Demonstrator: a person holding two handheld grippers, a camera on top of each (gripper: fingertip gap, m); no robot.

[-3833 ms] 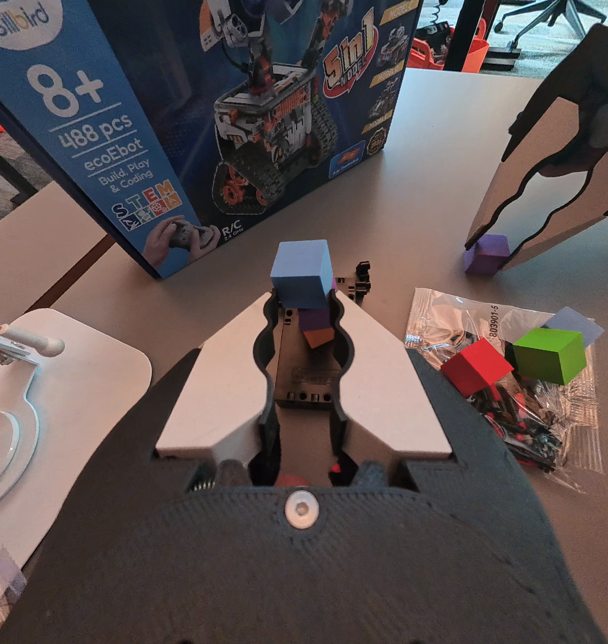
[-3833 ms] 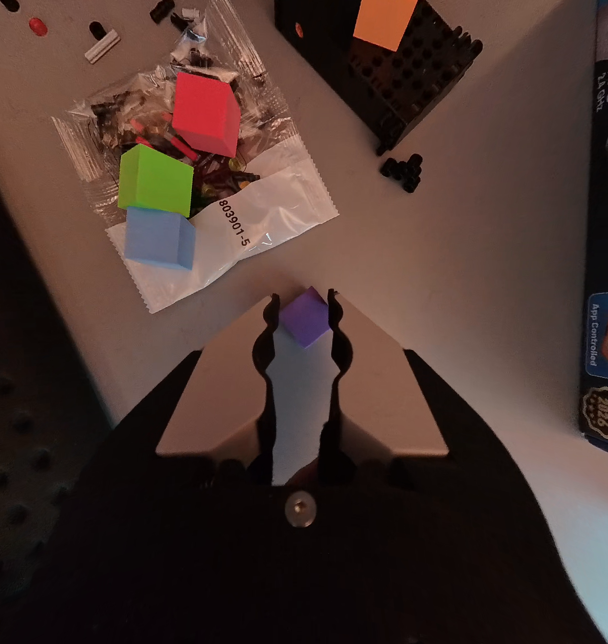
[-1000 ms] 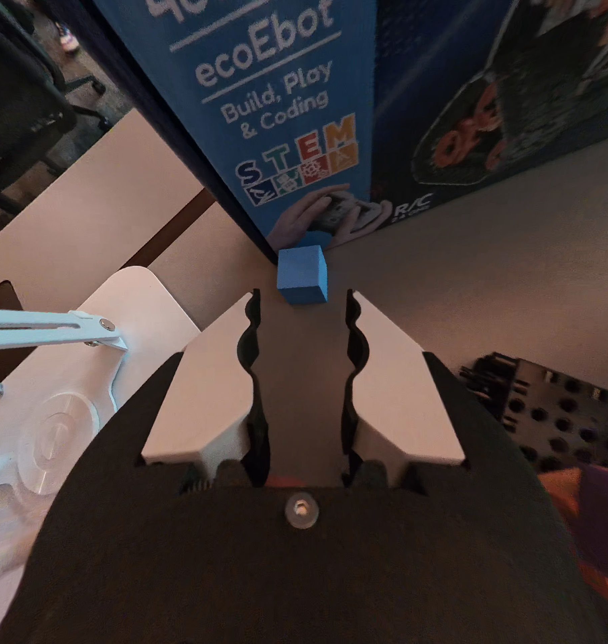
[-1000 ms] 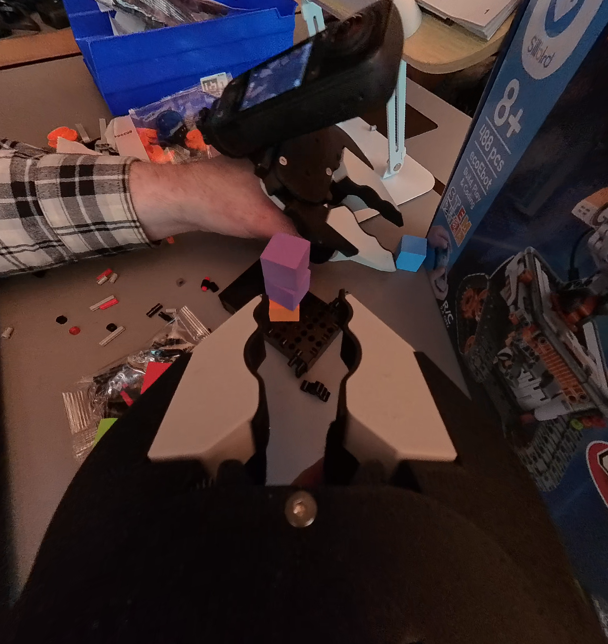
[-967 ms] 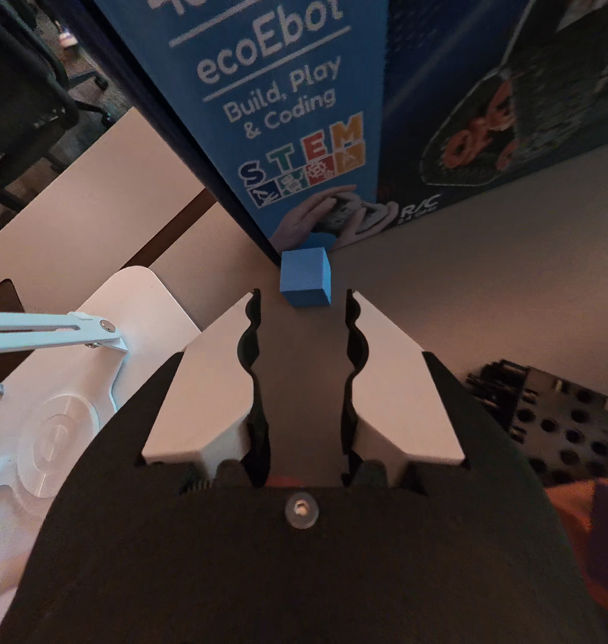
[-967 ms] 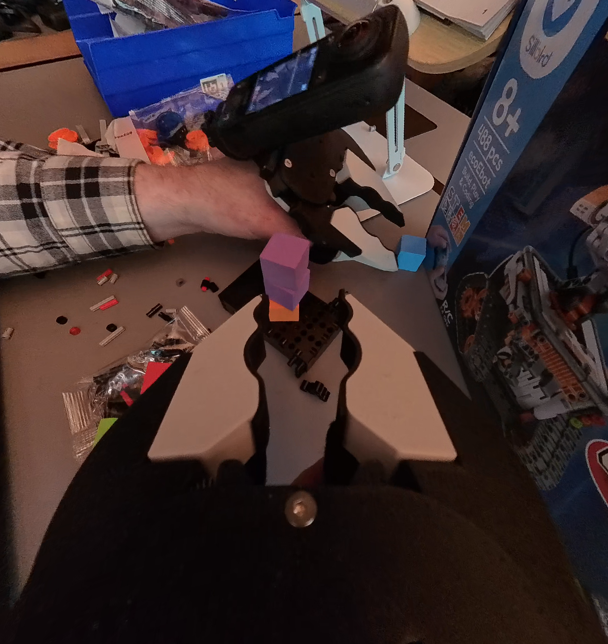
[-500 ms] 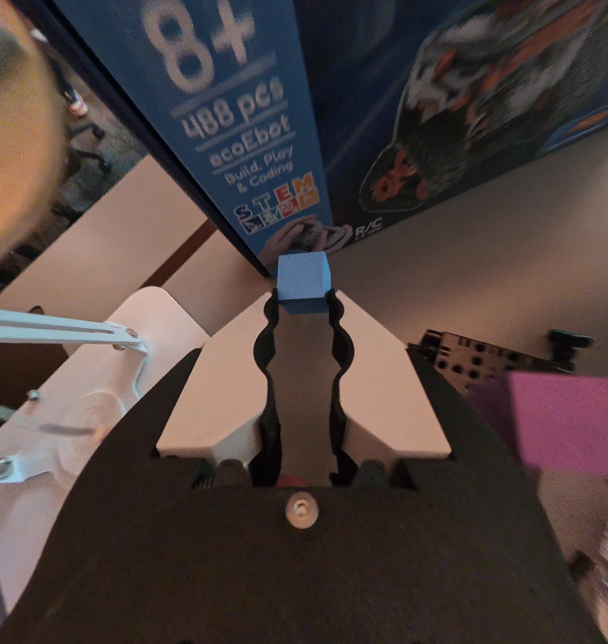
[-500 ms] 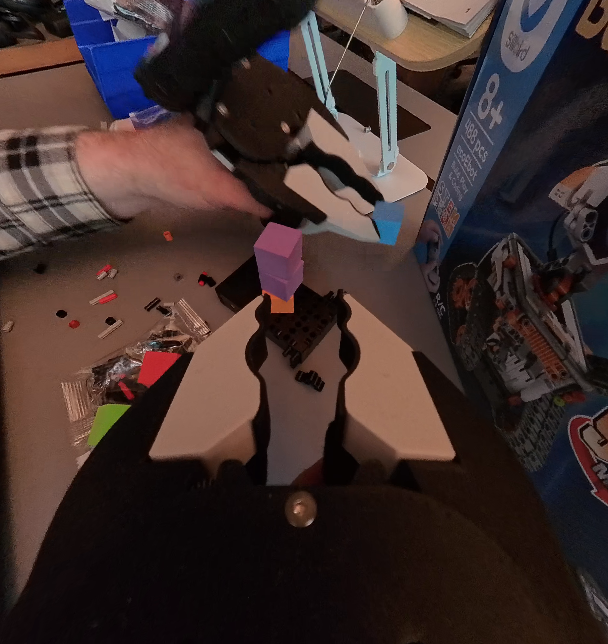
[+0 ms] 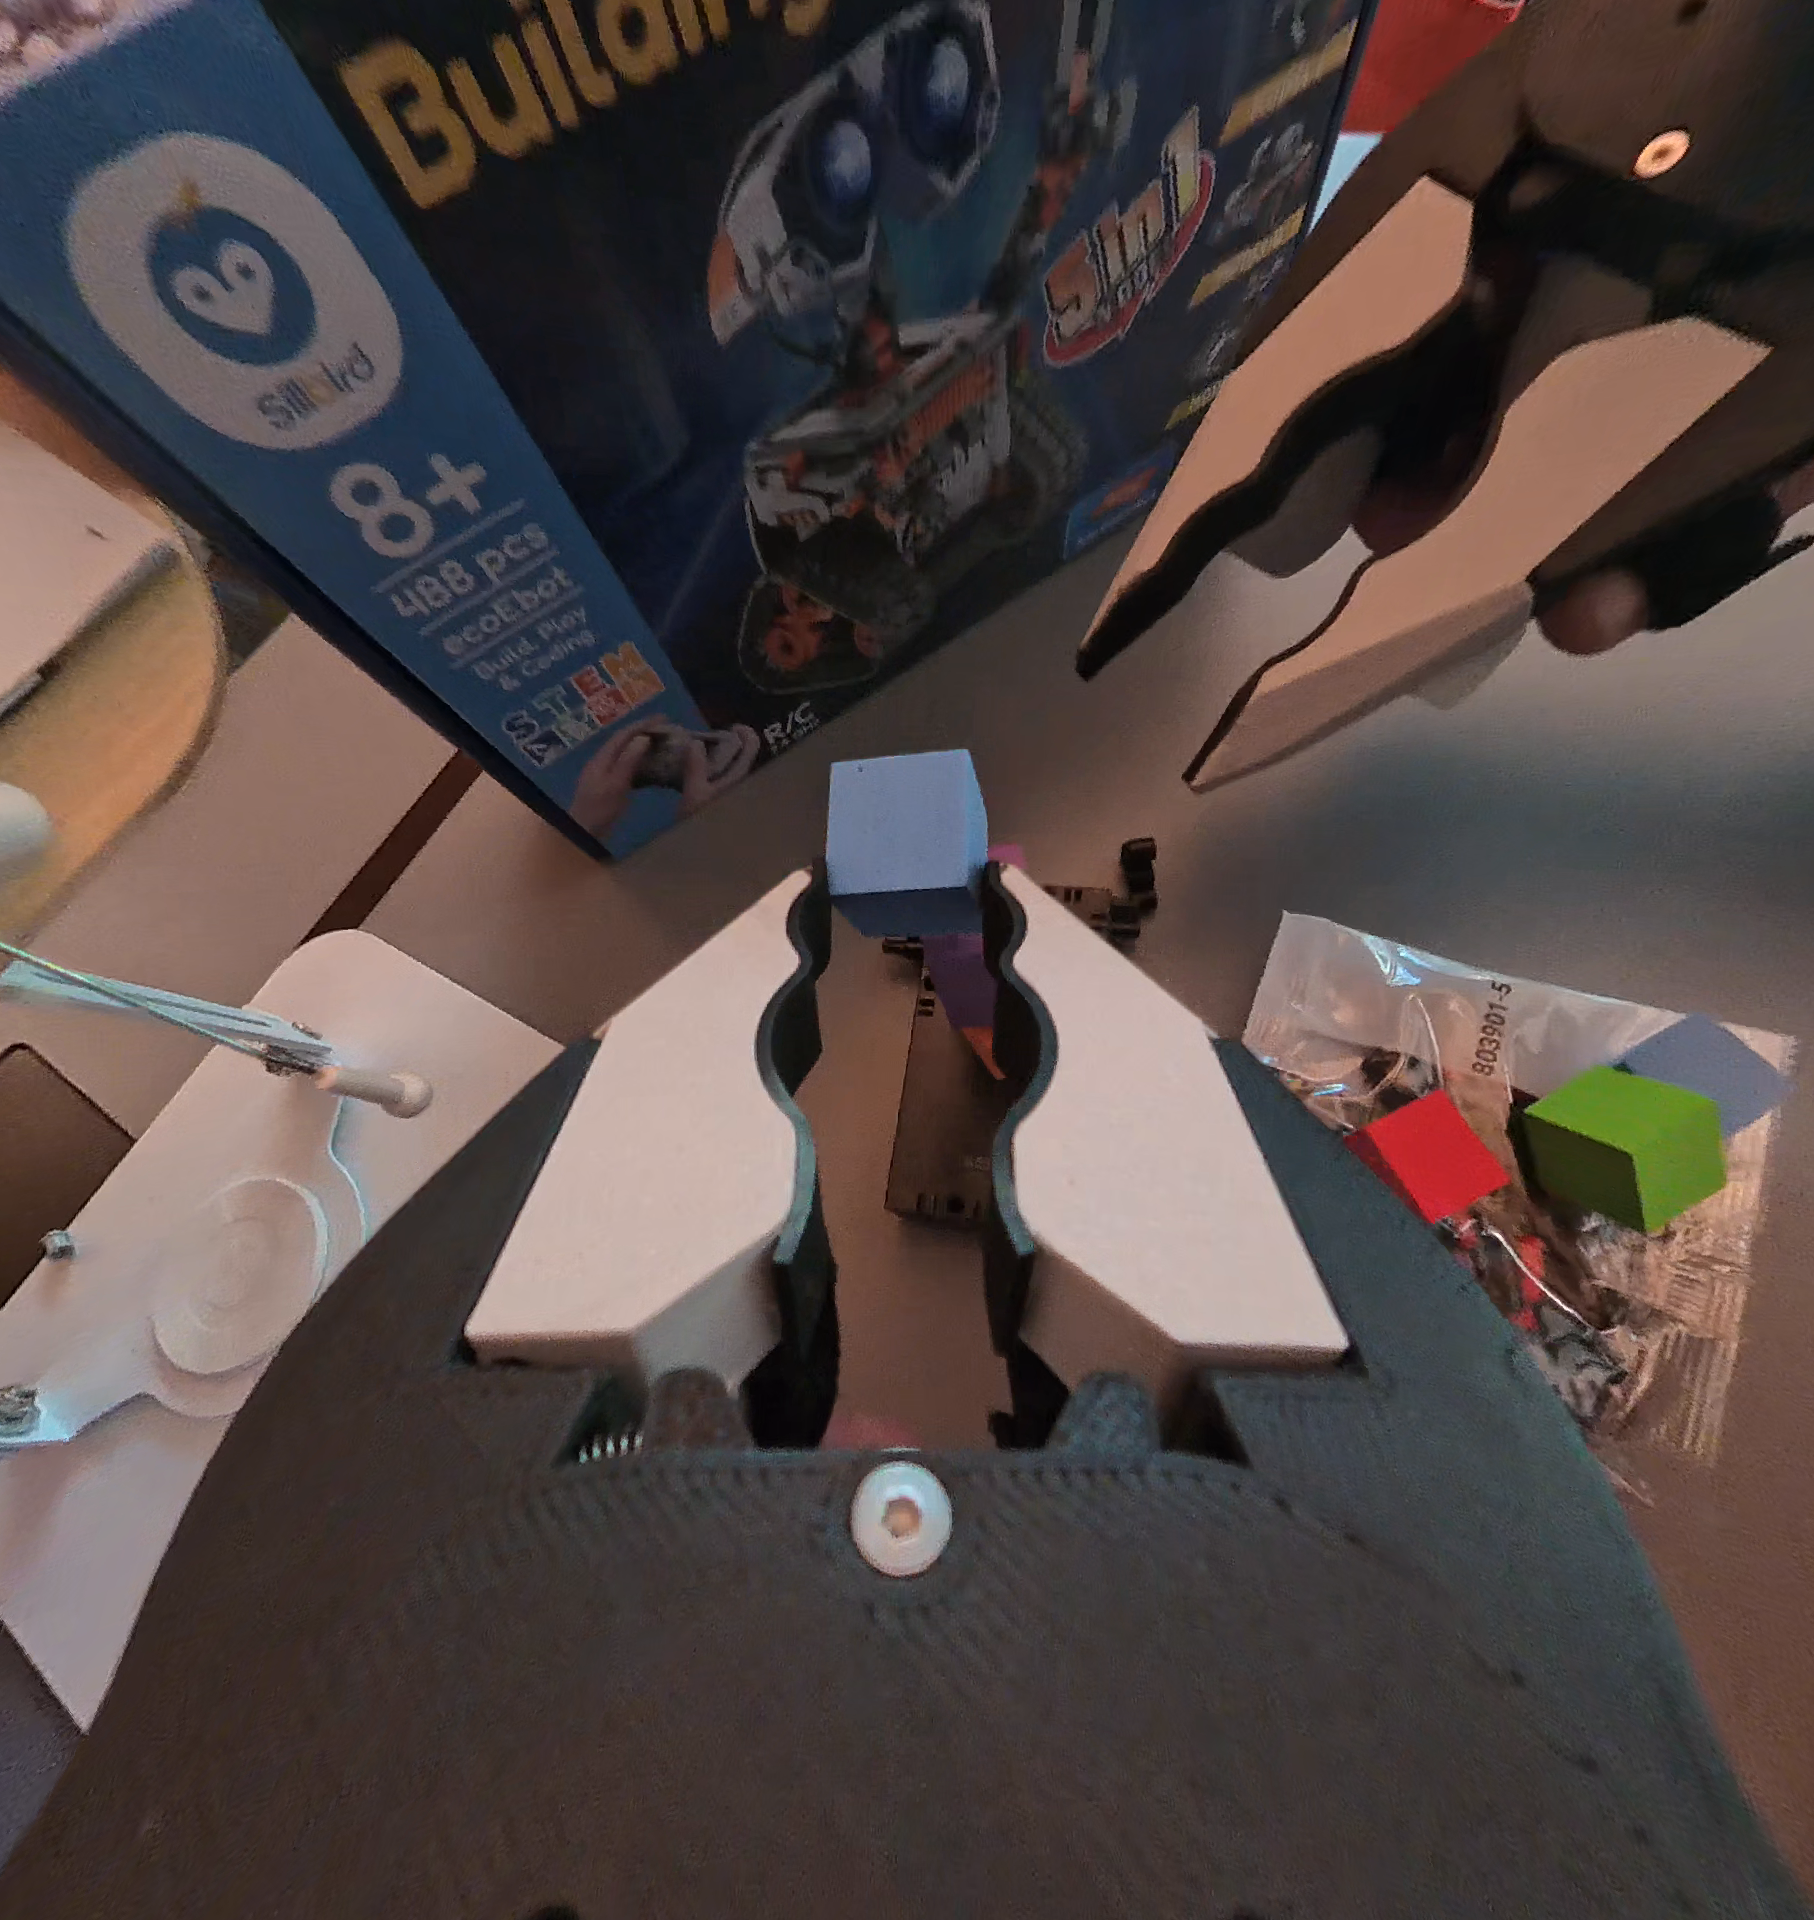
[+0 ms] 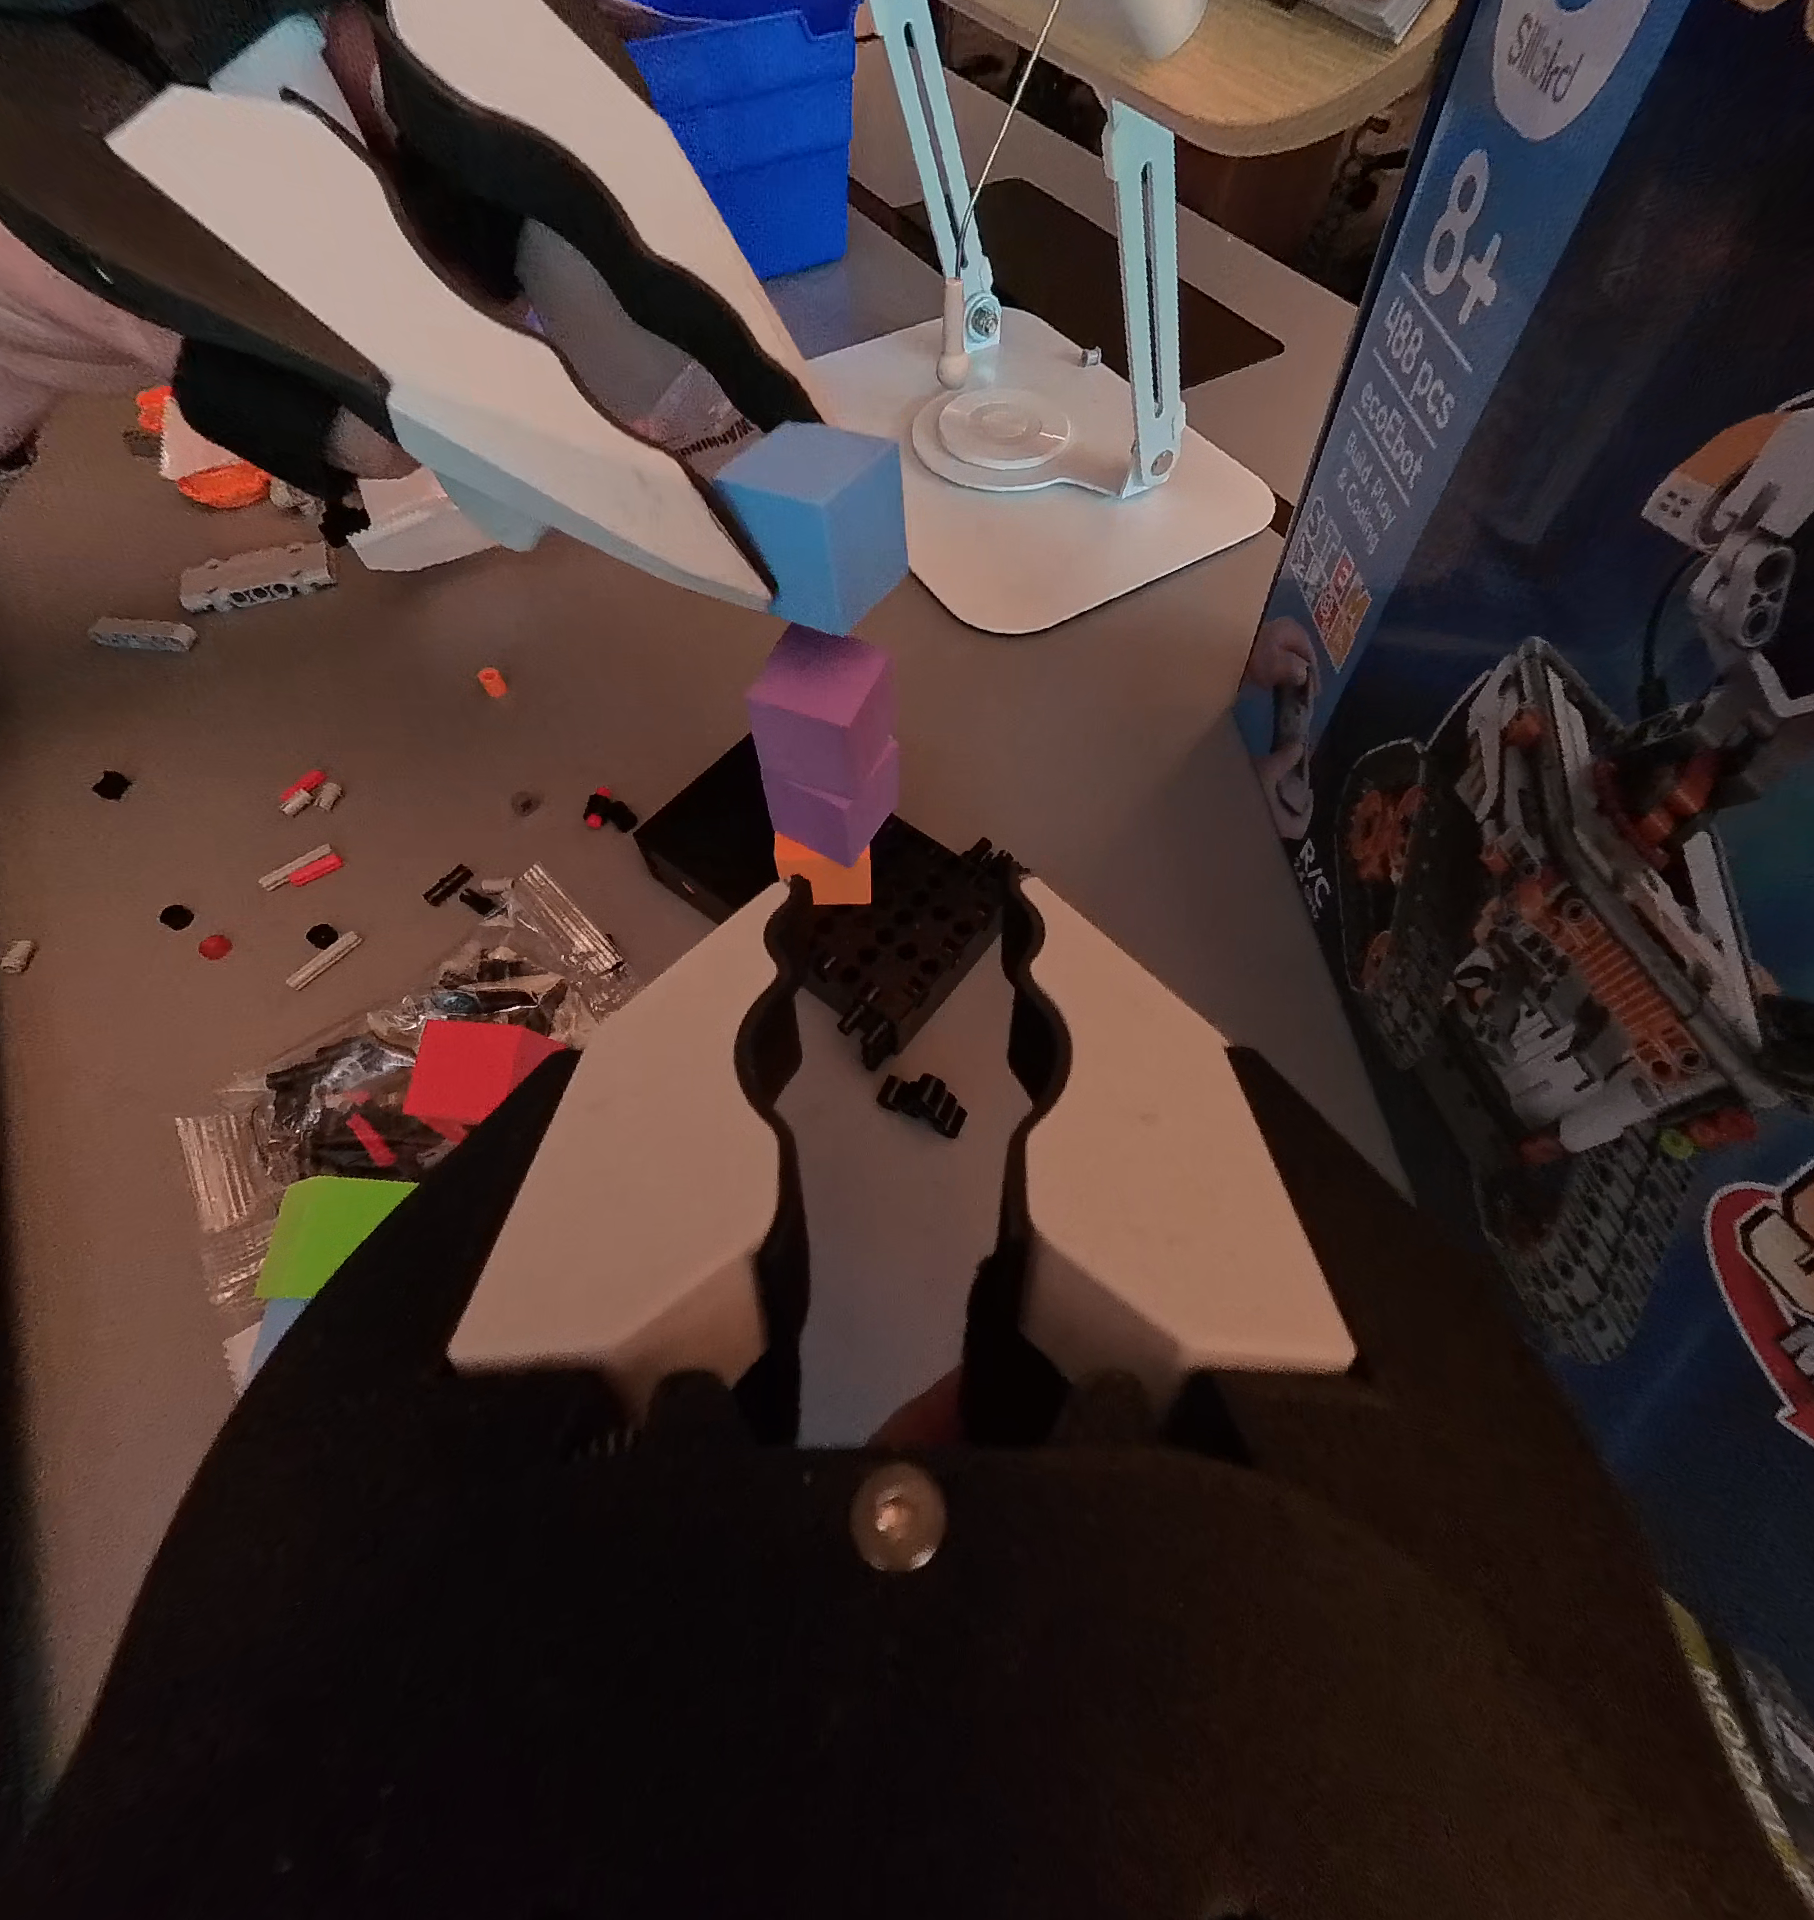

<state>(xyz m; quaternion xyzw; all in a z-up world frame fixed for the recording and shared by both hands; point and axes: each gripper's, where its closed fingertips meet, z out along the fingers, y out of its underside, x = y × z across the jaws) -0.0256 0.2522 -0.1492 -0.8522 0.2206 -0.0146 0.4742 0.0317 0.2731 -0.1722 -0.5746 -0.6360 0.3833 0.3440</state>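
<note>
Grey counter [image 10: 1038, 748] carries a black block base [image 10: 882, 935] with a stack: orange cube [image 10: 825, 873], two purple cubes [image 10: 825, 743]. Left gripper [image 9: 903, 883] clamps a blue cube [image 10: 815, 525] just above the stack (contact unclear). Right gripper [image 10: 898, 894] hangs near, jaws apart, empty. Toy box [image 10: 1609, 727] crowds the right; a parts bag [image 9: 1568, 1143] holds red and green cubes.

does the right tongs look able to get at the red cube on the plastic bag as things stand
Probably yes. The right tongs are open and empty, and the red cube lies uncovered on the plastic bag just to their left. The green cube sits close beside it, which may crowd one side.
</note>
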